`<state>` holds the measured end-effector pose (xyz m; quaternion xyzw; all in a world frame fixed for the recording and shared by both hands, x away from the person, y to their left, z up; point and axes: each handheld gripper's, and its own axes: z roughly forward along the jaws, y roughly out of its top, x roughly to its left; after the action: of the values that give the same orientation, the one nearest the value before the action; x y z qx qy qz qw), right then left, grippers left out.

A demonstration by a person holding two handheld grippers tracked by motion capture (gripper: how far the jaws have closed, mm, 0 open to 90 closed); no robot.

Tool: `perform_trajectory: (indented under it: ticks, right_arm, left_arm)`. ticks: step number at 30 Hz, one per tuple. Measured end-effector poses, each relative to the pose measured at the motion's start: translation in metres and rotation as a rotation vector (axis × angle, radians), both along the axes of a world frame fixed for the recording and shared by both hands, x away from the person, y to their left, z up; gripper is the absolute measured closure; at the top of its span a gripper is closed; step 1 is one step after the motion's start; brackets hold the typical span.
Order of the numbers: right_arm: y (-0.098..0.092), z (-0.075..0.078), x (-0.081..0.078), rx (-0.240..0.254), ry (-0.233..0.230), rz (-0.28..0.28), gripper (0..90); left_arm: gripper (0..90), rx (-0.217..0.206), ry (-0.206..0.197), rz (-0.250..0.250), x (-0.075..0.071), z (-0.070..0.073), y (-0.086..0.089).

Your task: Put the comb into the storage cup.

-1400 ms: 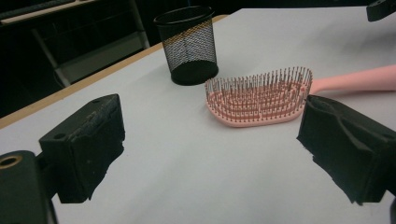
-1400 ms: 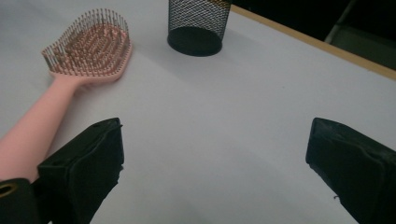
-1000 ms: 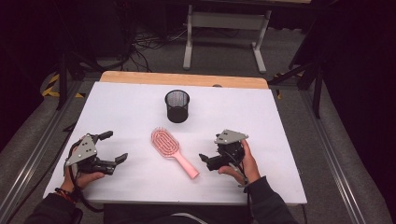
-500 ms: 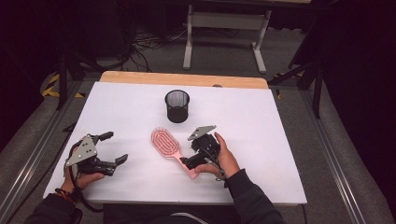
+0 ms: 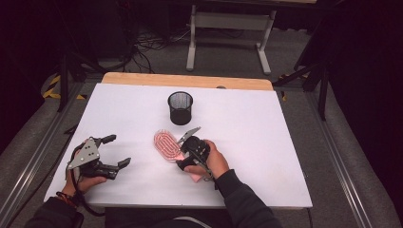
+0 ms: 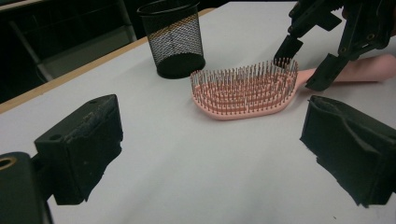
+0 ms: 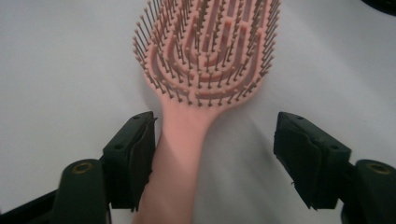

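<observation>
A pink hairbrush point(image 5: 166, 145) lies bristles up on the white table point(image 5: 266, 142), its handle pointing toward the person. My right gripper point(image 7: 215, 140) straddles that handle point(image 7: 180, 154) just below the head. Its jaws have just been closing; the left pad is at the handle's side and the right pad stands well off it, so it is open. From the left gripper view the right gripper point(image 6: 303, 63) hangs over the brush's neck point(image 6: 308, 74). My left gripper point(image 5: 119, 151) rests open at the front left, nothing between its pads point(image 6: 79, 140).
A black mesh cup point(image 5: 180, 108) stands upright behind the brush, also seen as the cup point(image 6: 175, 39) in the left gripper view. The table's wooden far edge point(image 5: 190, 80) borders a dark floor with cables and a metal stand.
My right hand has slid left from the table's right part onto the brush handle, with the jaws narrowing around it. The left hand and the brush have stayed put.
</observation>
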<state>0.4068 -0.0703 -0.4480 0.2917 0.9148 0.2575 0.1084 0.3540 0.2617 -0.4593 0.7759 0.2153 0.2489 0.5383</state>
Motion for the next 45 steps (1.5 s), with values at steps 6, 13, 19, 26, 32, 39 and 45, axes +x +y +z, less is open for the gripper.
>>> perform_trajectory:
  ticks: [6, 13, 19, 26, 32, 39, 45]
  right_arm:
    - [0.006, -0.003, -0.001, 0.005, 0.002, 0.009, 44.5]
    - [0.005, -0.003, 0.001, 0.008, 0.002, -0.009, 50.4]
    - [0.004, -0.003, 0.000, 0.008, -0.017, -0.012, 67.9]
    - [0.002, -0.004, -0.001, 0.022, -0.036, 0.019, 69.0]
    - [-0.001, -0.005, -0.002, 0.045, -0.054, 0.023, 69.2]
    - [-0.007, -0.002, -0.004, 0.077, -0.116, 0.005, 69.3]
    - [-0.013, 0.006, -0.008, 0.141, -0.193, -0.017, 69.3]
  left_arm:
    - [6.2, 0.015, -0.006, -0.005, -0.002, 0.000, -0.003]
    - [6.5, 0.021, -0.002, -0.005, -0.001, 0.000, -0.003]
    - [6.8, 0.022, 0.004, -0.010, -0.001, -0.001, -0.004]
    - [7.3, 0.028, 0.019, -0.009, 0.001, -0.002, -0.005]
    - [7.8, 0.032, 0.021, -0.006, 0.002, -0.003, -0.008]
    - [8.1, 0.029, 0.025, 0.002, 0.003, -0.002, -0.009]
    - [8.0, 0.028, 0.031, 0.005, 0.005, -0.002, -0.014]
